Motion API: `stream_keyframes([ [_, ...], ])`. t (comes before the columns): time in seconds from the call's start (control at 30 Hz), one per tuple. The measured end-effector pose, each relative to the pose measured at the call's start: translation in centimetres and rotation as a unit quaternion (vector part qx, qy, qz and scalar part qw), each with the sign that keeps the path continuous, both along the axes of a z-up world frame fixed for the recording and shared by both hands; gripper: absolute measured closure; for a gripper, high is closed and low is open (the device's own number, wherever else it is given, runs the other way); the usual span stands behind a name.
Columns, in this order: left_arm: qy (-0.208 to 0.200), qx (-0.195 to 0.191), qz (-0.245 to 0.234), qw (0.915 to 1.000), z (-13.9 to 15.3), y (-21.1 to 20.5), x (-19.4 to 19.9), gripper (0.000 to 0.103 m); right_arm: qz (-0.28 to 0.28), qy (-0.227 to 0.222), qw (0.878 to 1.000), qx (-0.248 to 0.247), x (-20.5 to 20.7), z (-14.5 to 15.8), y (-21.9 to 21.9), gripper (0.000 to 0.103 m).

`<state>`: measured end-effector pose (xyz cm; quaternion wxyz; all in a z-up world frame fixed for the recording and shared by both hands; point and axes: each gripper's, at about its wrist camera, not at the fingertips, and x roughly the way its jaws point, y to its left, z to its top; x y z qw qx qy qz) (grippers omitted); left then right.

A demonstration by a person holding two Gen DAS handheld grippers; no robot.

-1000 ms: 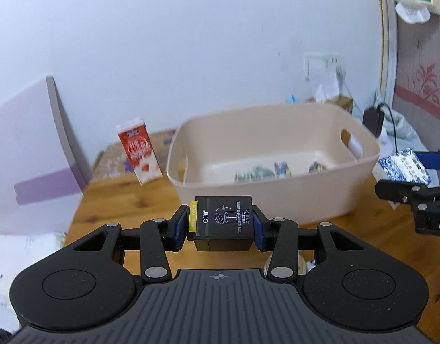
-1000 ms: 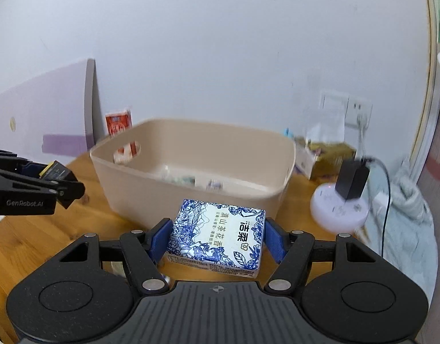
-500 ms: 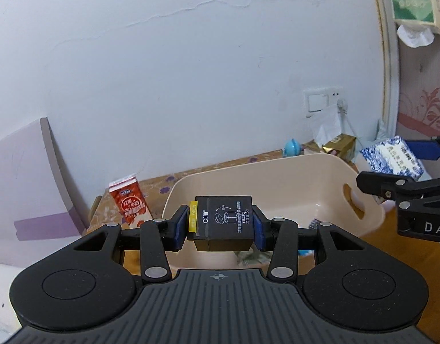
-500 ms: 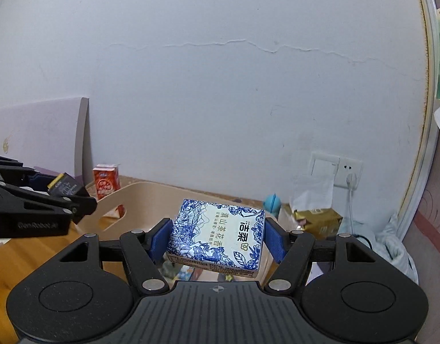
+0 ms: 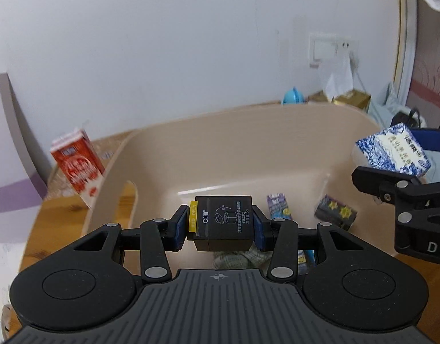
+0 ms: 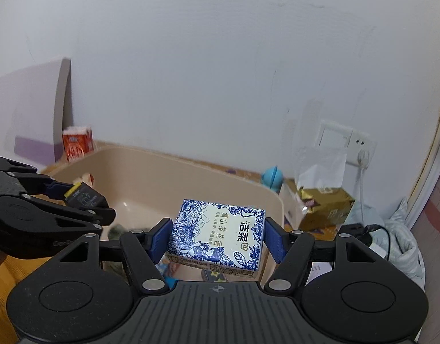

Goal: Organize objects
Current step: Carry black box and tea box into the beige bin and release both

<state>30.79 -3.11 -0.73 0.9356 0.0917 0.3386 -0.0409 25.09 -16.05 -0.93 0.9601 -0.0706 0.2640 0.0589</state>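
My left gripper (image 5: 220, 225) is shut on a small black box (image 5: 223, 222) with a yellow tab, held over the inside of the beige plastic bin (image 5: 248, 132). My right gripper (image 6: 217, 239) is shut on a blue-and-white tissue pack (image 6: 217, 235), held over the bin's (image 6: 162, 169) right part. In the left wrist view the tissue pack (image 5: 391, 149) and the right gripper's black fingers (image 5: 391, 186) show at the right. In the right wrist view the left gripper with the black box (image 6: 83, 196) shows at the left. Several small packets (image 5: 336, 212) lie on the bin floor.
A red-and-white milk carton (image 5: 76, 166) stands left of the bin on the wooden table (image 5: 59, 223). A purple-striped board (image 5: 7, 149) leans on the wall at the left. A gold box (image 6: 324, 207), a blue toy (image 6: 273, 176) and a black charger (image 6: 356, 229) sit right of the bin.
Both grippers have moved forward and tilted down with their loads. They now hang over the bin's inside, whose floor and packets show again.
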Motion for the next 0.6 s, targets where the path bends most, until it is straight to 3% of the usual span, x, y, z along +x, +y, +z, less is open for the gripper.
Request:
stream_keyframes([
  [0.2, 0.012, -0.011, -0.003, 0.9999, -0.9, 0.5, 0.1, 0.057, 0.004, 0.034, 0.999, -0.01, 1.1, -1.4, 0.1, 0.036],
  [0.3, -0.003, -0.01, 0.003, 0.9999, 0.1, 0.7, -0.6, 0.039, 0.002, 0.034, 0.999, -0.004, 0.7, -1.4, -0.1, 0.035],
  [0.33, -0.009, -0.011, 0.003, 0.9999, 0.5, 0.8, -1.0, 0.032, 0.0, 0.03, 1.0, -0.001, 0.4, -1.2, -0.1, 0.029],
  [0.6, -0.037, -0.007, 0.009, 0.9992, 3.5, 1.3, -4.4, 0.025, -0.008, 0.002, 1.0, 0.007, -2.0, 1.2, -0.4, 0.025],
])
